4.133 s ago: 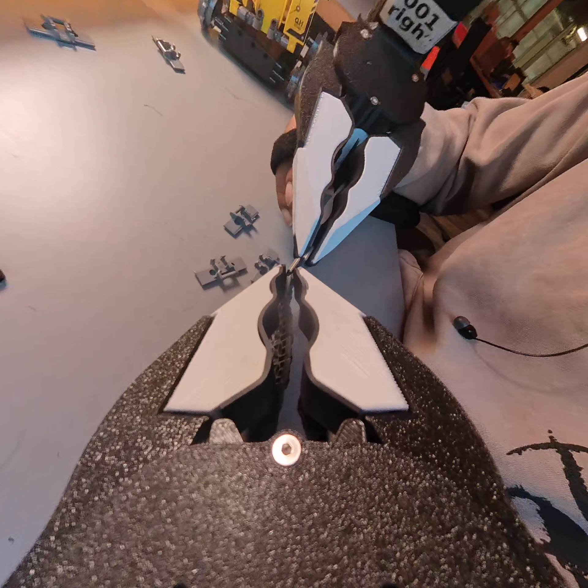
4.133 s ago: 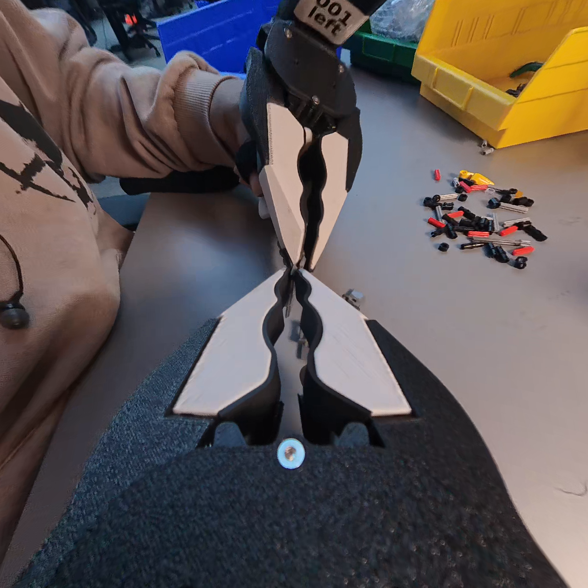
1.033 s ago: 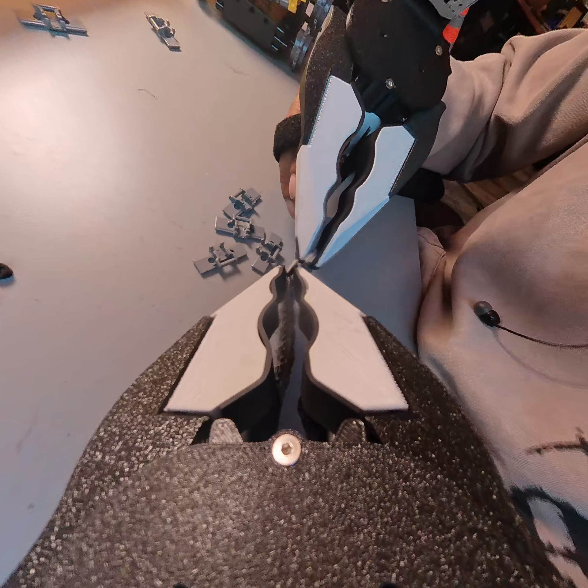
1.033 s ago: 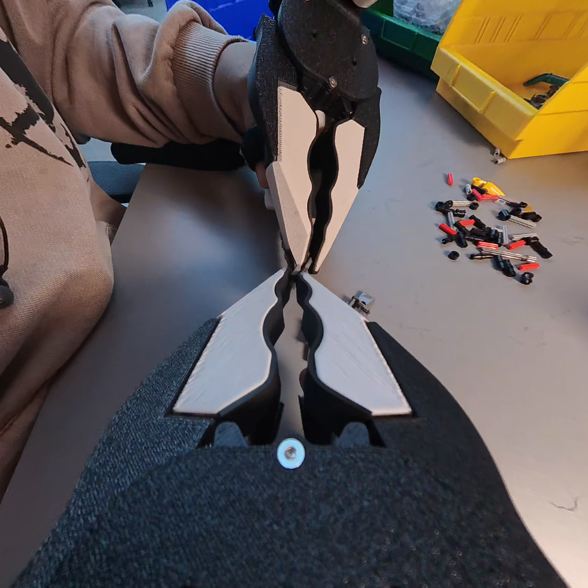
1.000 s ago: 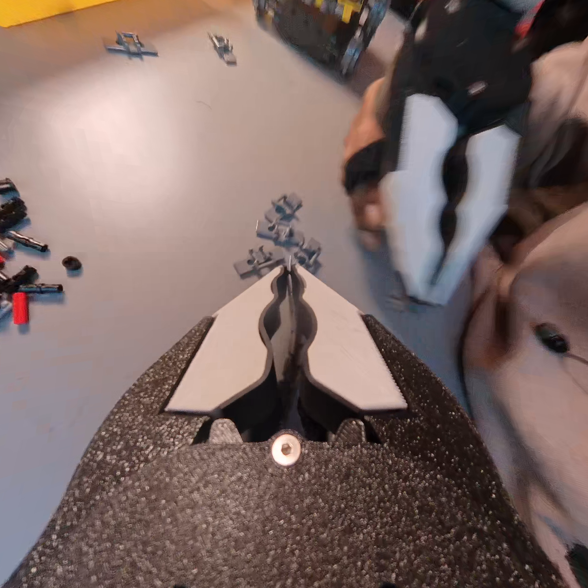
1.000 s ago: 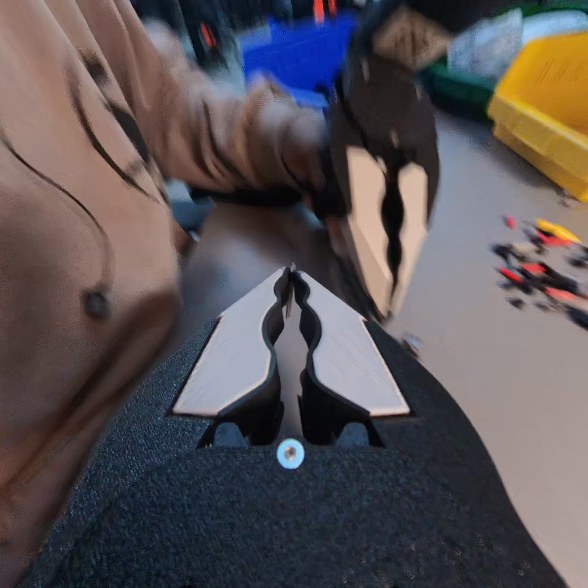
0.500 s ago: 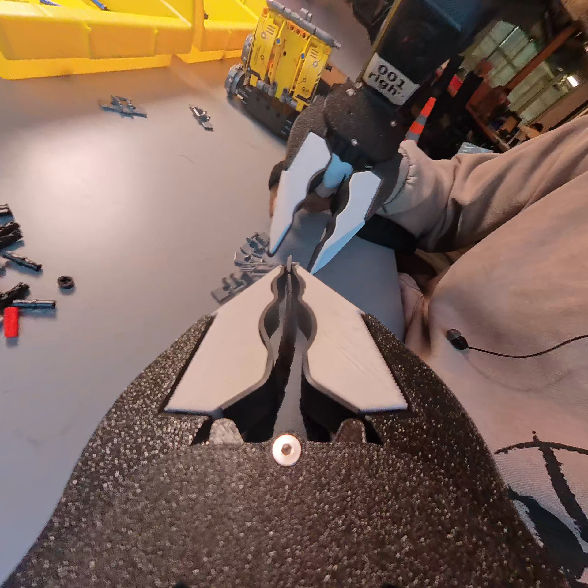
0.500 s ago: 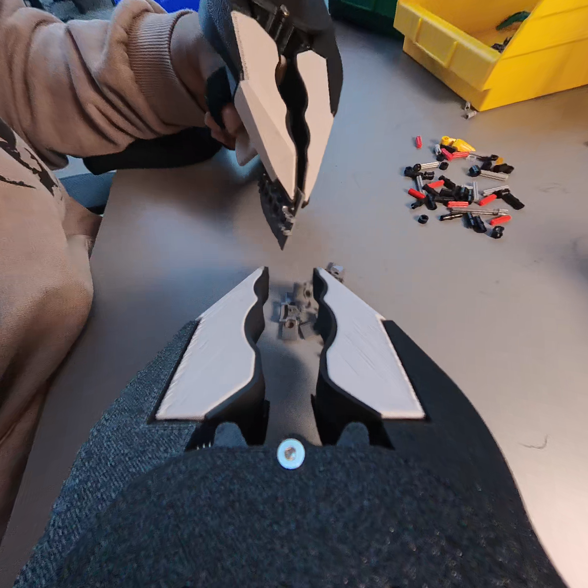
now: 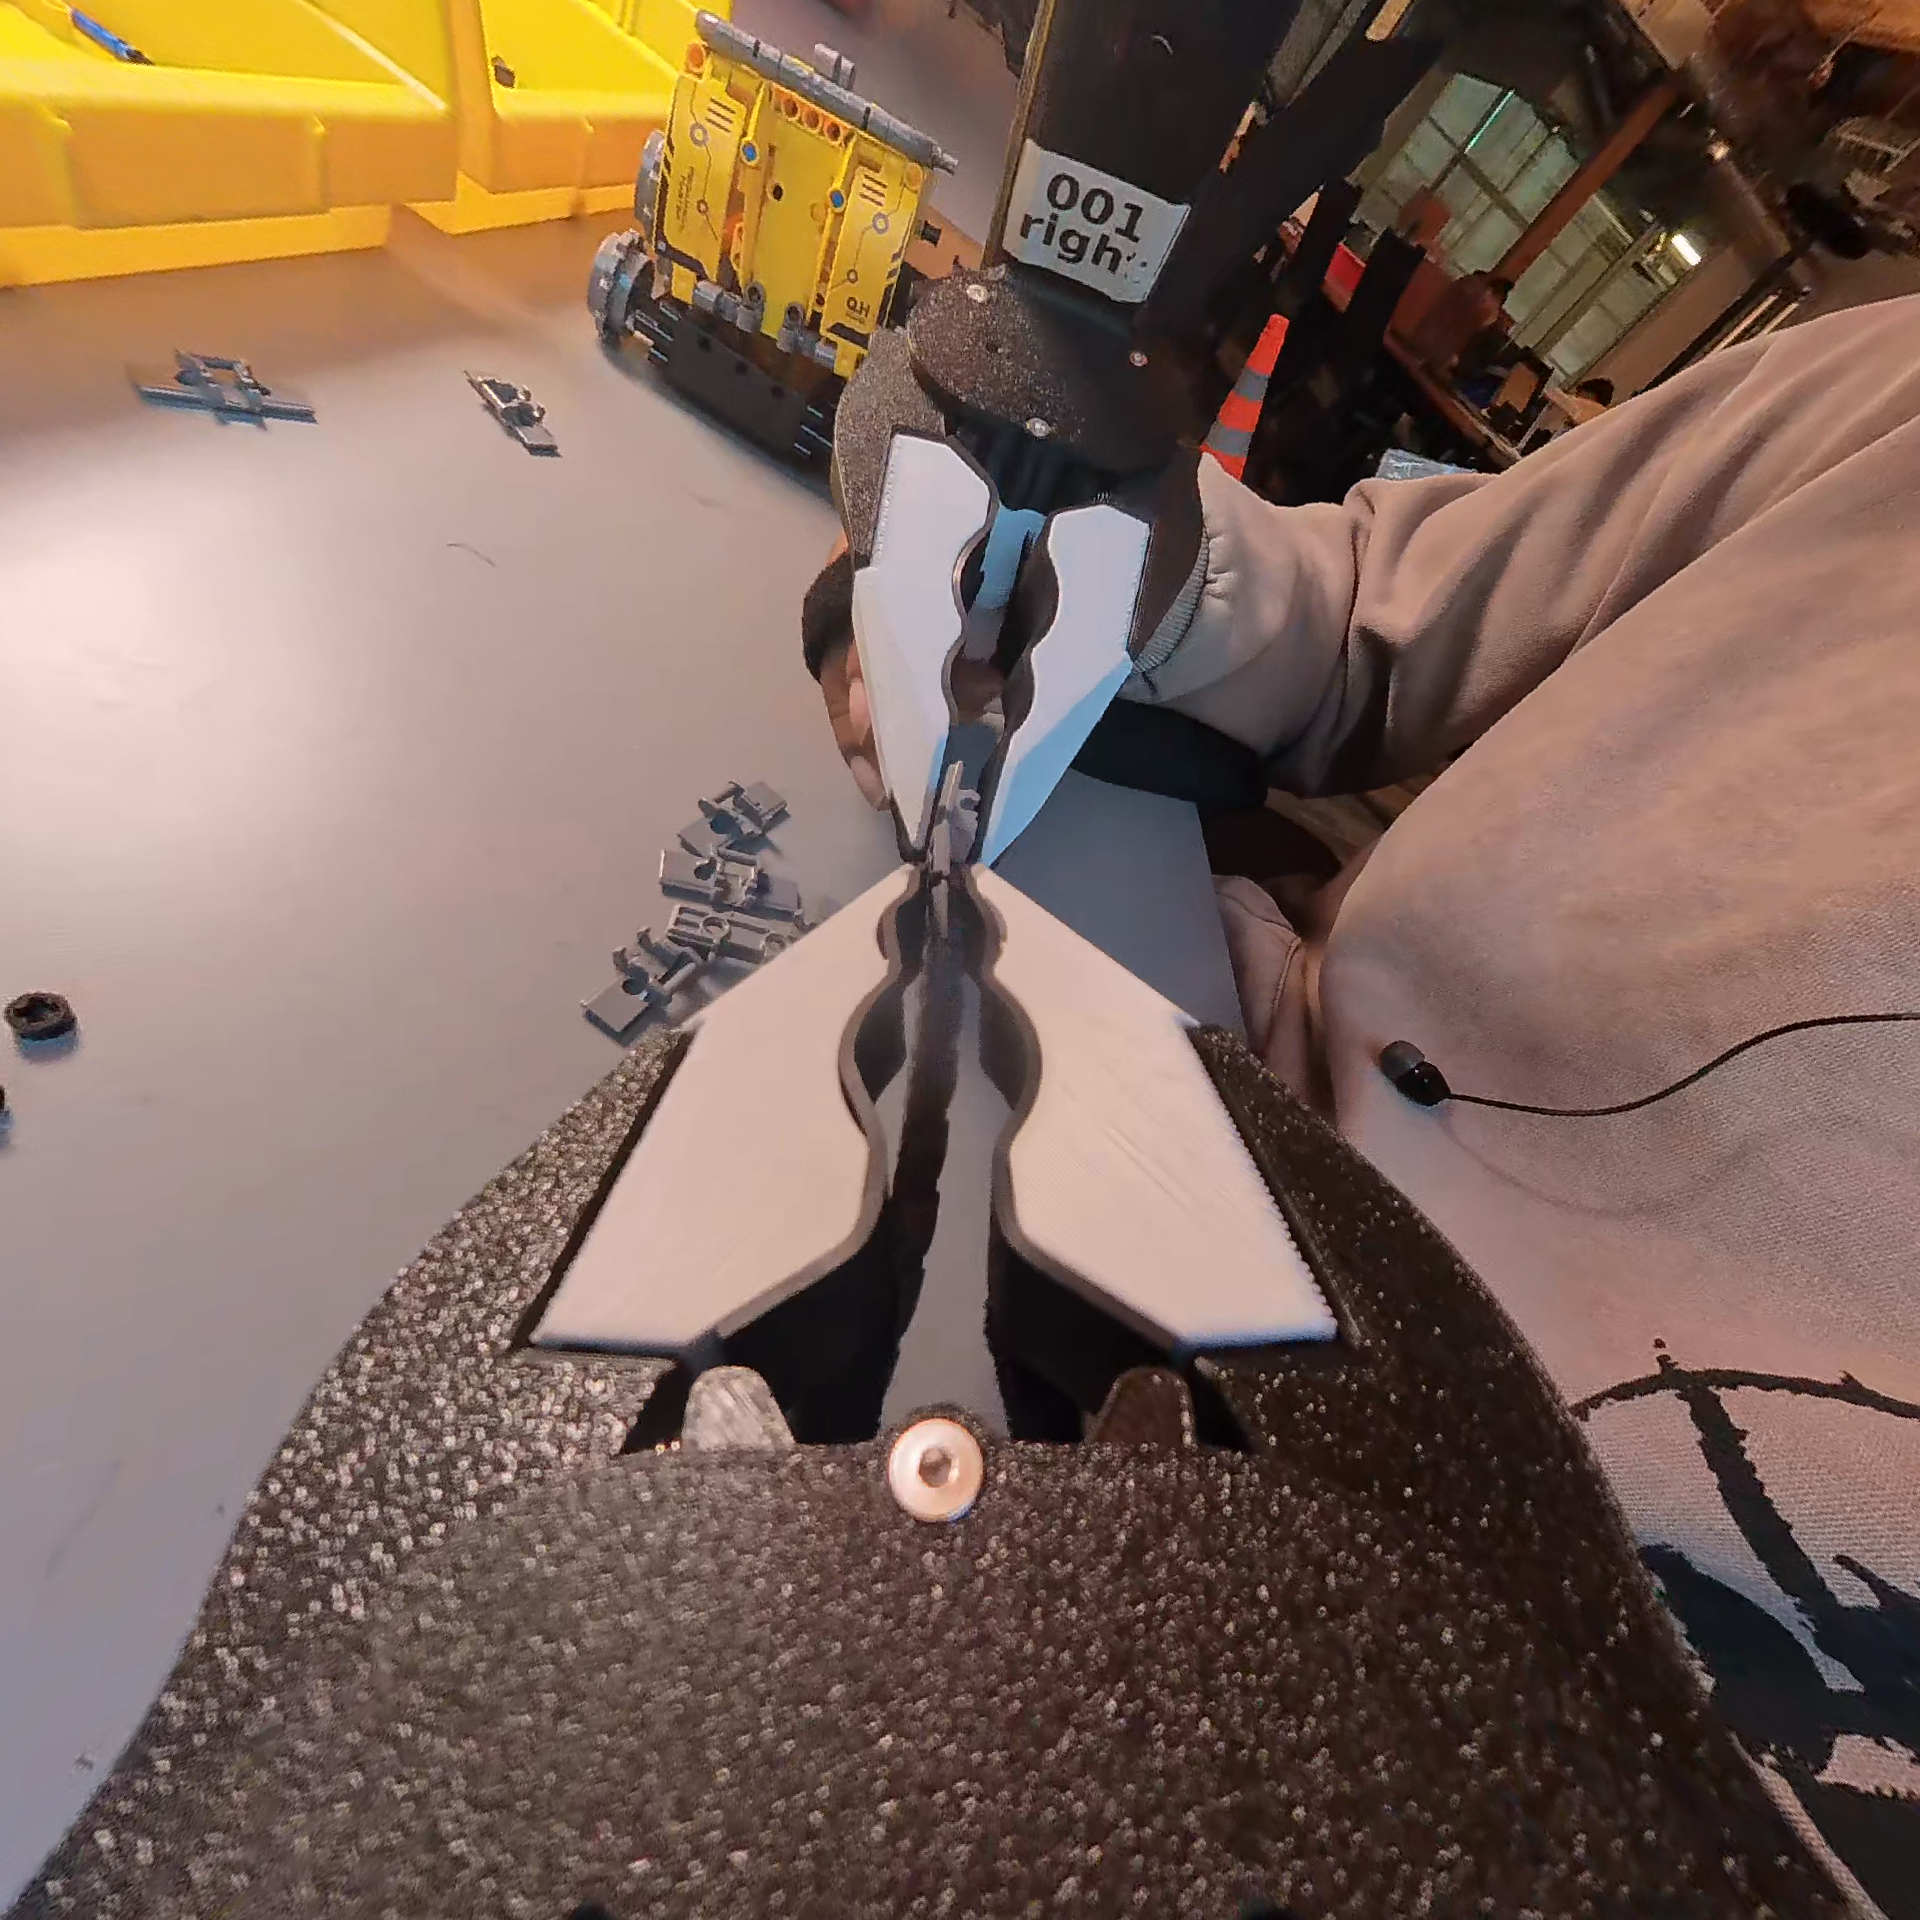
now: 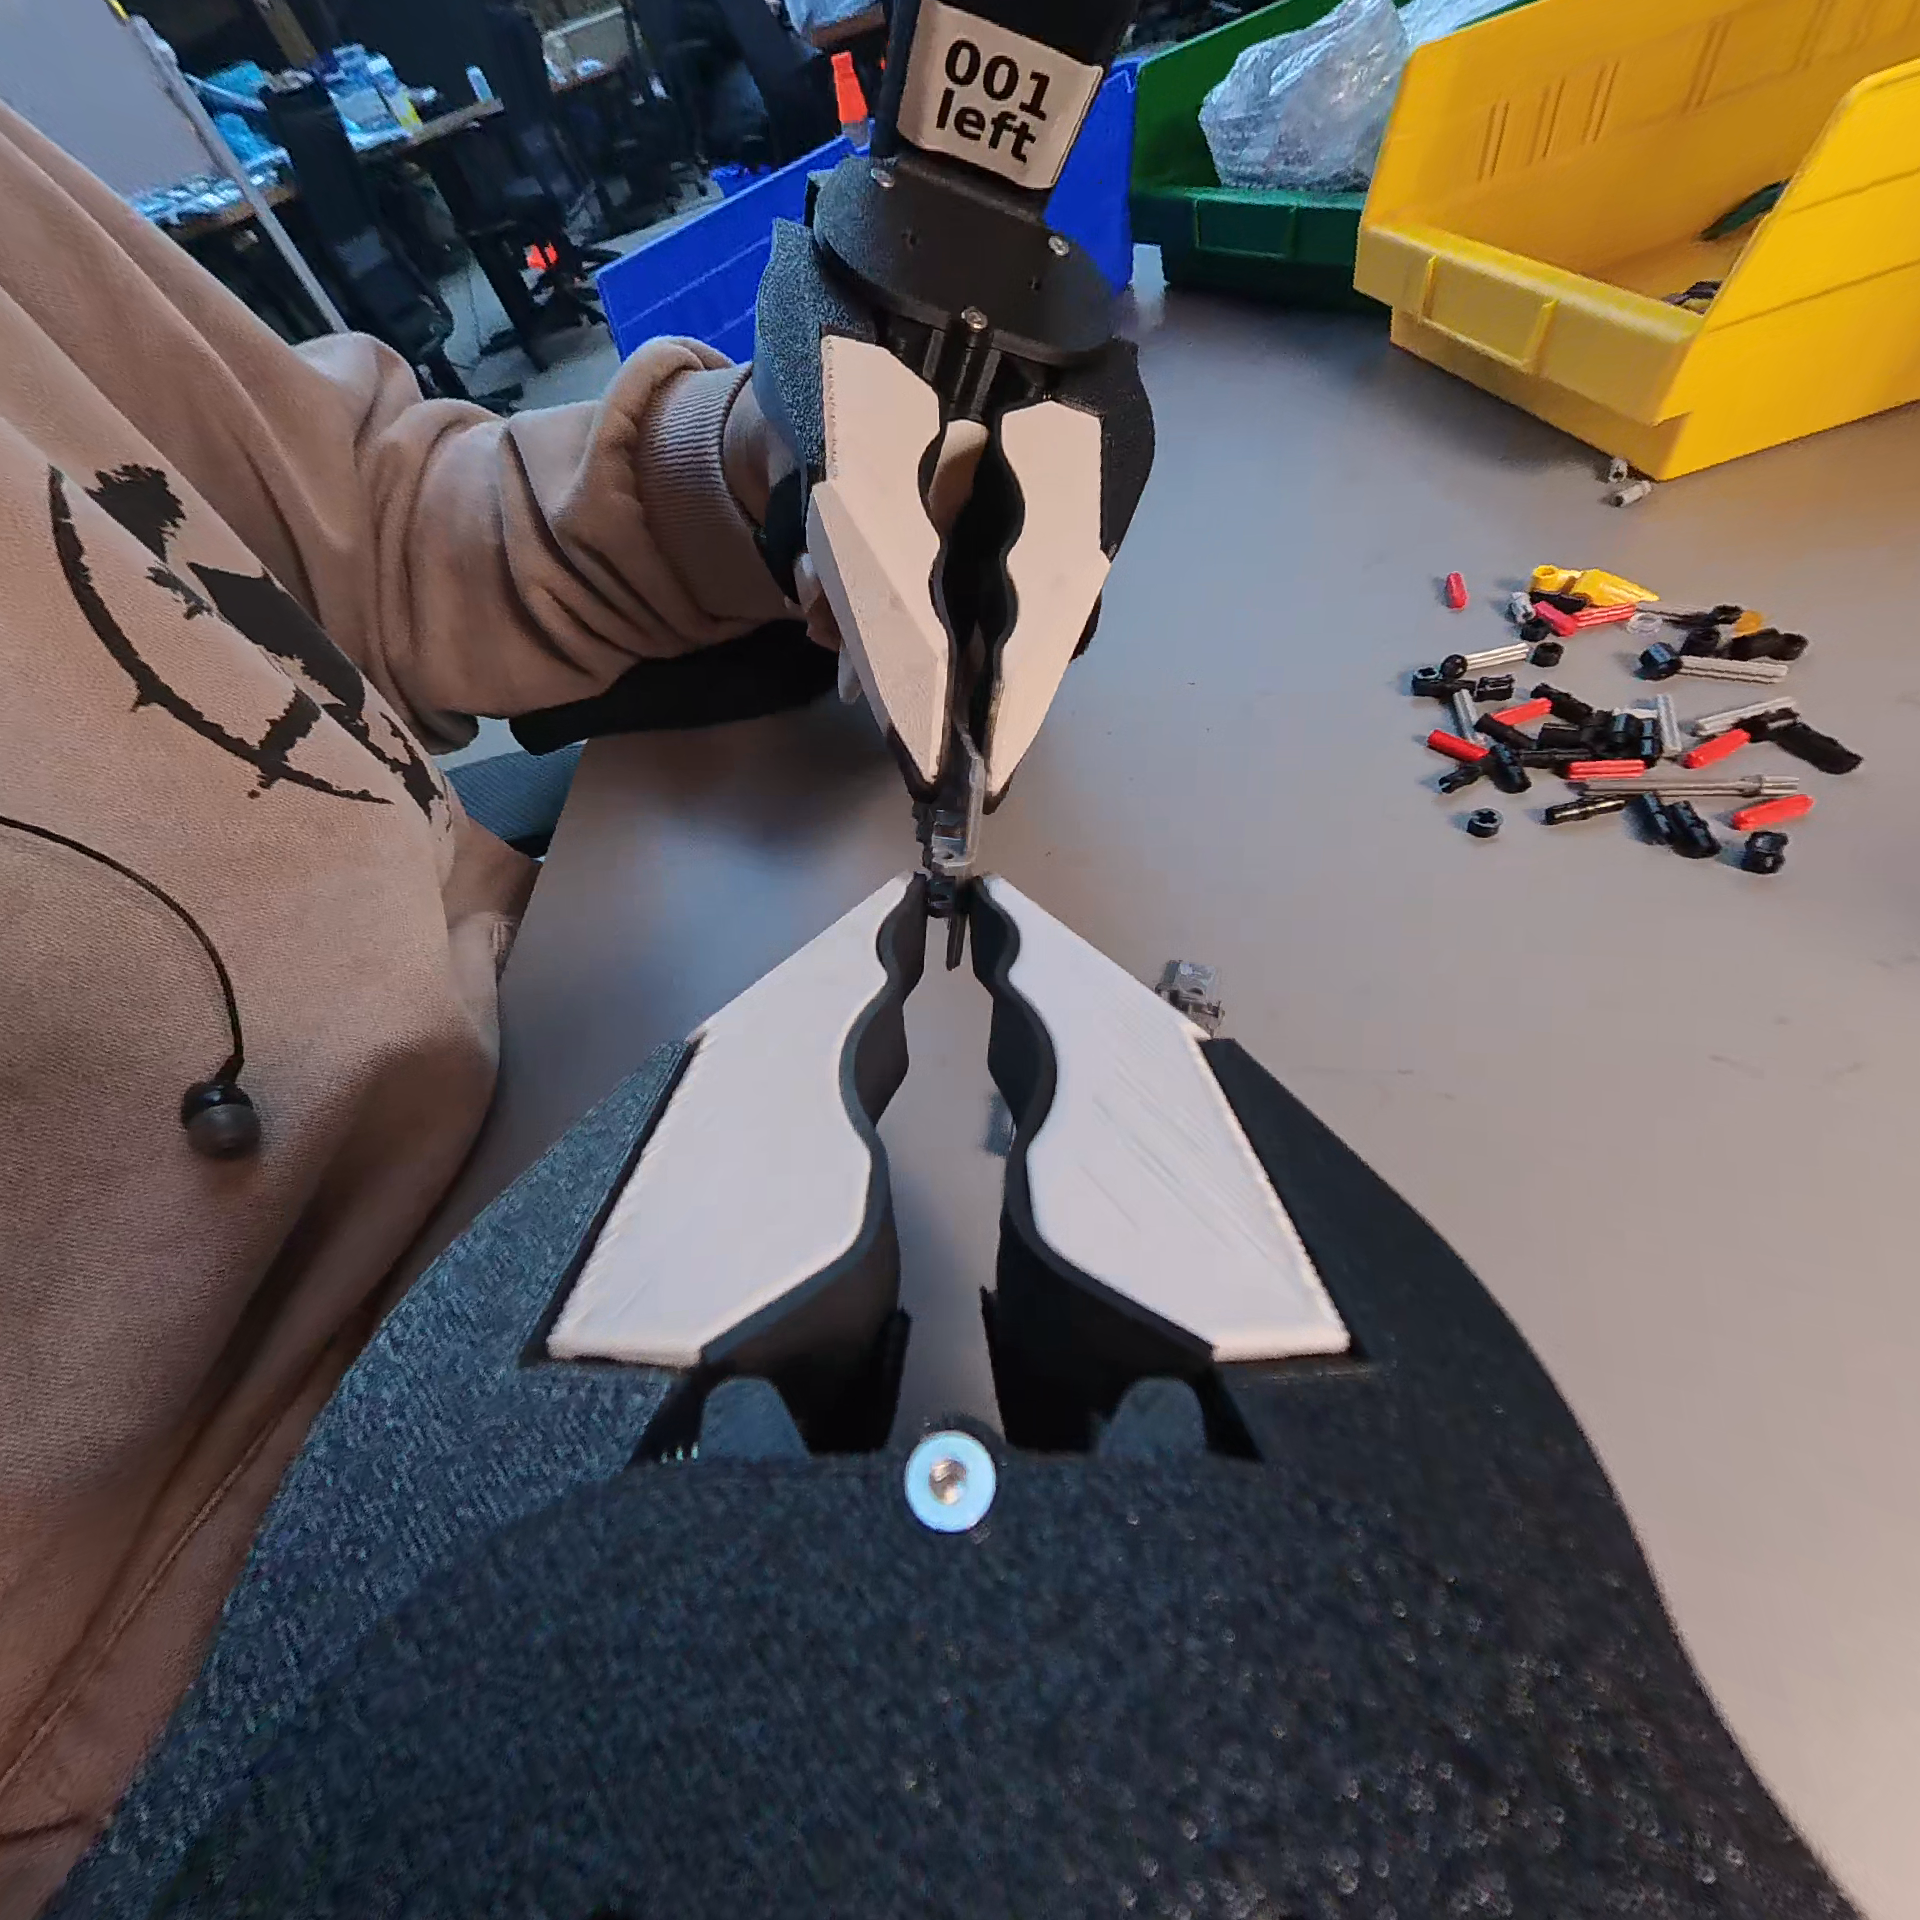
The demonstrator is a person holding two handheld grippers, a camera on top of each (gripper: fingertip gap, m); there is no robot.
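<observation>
Black toothed strip (image 9: 928, 1049) clamped edge-on in the closed left claw (image 9: 940, 883), above the desk (image 9: 312, 675). Right claw (image 10: 945, 896) nearly closed, pinching a small grey piece (image 10: 958, 821), tip to tip with the left at 12 o'clock. Grey clips (image 9: 707, 914) at 10 o'clock; red and black pins (image 10: 1621, 717) at 2 o'clock.

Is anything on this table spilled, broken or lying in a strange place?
Nothing looks broken. Small loose parts lie scattered on the grey table, outside the yellow bin. One small grey piece lies alone beside the right gripper.
</observation>
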